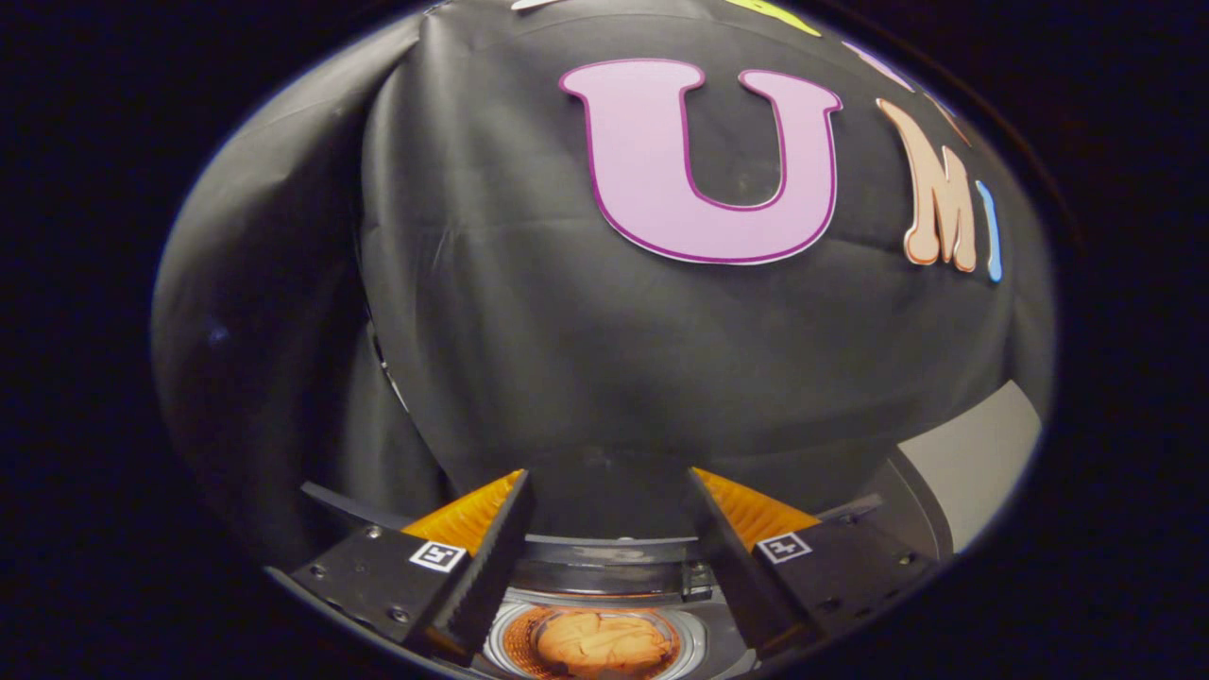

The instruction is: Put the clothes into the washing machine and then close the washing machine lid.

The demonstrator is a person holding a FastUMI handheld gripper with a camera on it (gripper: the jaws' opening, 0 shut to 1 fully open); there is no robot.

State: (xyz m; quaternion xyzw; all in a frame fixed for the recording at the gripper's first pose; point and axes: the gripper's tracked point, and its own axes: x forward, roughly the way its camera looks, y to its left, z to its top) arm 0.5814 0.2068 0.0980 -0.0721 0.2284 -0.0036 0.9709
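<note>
The crumpled orange cloth garment (599,644) already lies inside the round metal drum of the washing machine (699,640), seen below and between the fingers, so the loading looks done. The hand-held gripper (609,496) is spread wide and holds nothing. What remains is closing the dark lid (604,551) (probably the curved band just beyond the drum, though the view is poor). Black draped cloth (529,321) walls the booth behind.

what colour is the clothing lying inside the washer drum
Orange, bunched in the washer drum, clothing seen best in the gripper view, below the open hand-held gripper.
</note>
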